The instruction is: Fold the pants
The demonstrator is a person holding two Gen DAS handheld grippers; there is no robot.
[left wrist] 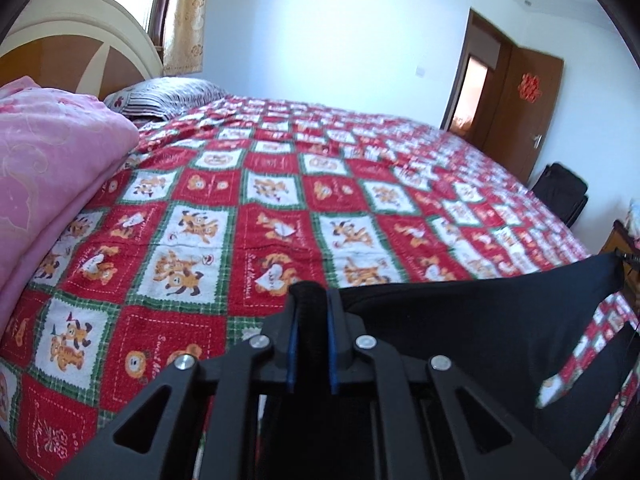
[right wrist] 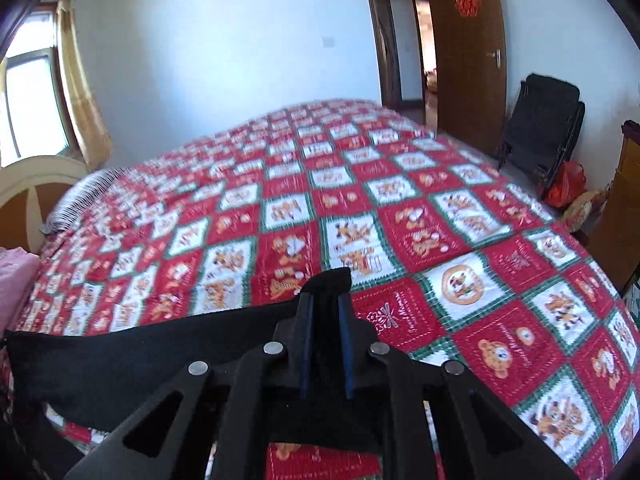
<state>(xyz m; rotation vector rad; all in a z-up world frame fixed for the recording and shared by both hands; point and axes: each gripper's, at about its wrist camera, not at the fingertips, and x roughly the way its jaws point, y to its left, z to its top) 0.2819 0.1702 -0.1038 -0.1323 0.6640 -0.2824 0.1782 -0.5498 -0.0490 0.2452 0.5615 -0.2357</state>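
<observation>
The left gripper point(left wrist: 311, 312) is pinching a thick bunch of the black pants point(left wrist: 480, 320) between its blue-lined fingers point(left wrist: 291, 344), the cloth poking up past the tips; the right gripper point(right wrist: 325, 312) is clamping another part of the same pants point(right wrist: 132, 364), a dark corner sticking out above its own fingers point(right wrist: 346, 344). The garment is hanging between the two tools, raised over the near edge of the bed; its upper edge is running roughly level from one grip to the other, so the stretched span is lying sideways, parallel to the bed's near side; in the left wrist view it is reaching off to the right, in the right wrist view off to the left. The rest of the fabric is drooping below the tools, its lower end hidden. Beyond it the red checked bedspread point(left wrist: 280, 184) is covering the mattress; a pink quilt point(left wrist: 48, 168) is lying folded near the headboard point(left wrist: 60, 52).
</observation>
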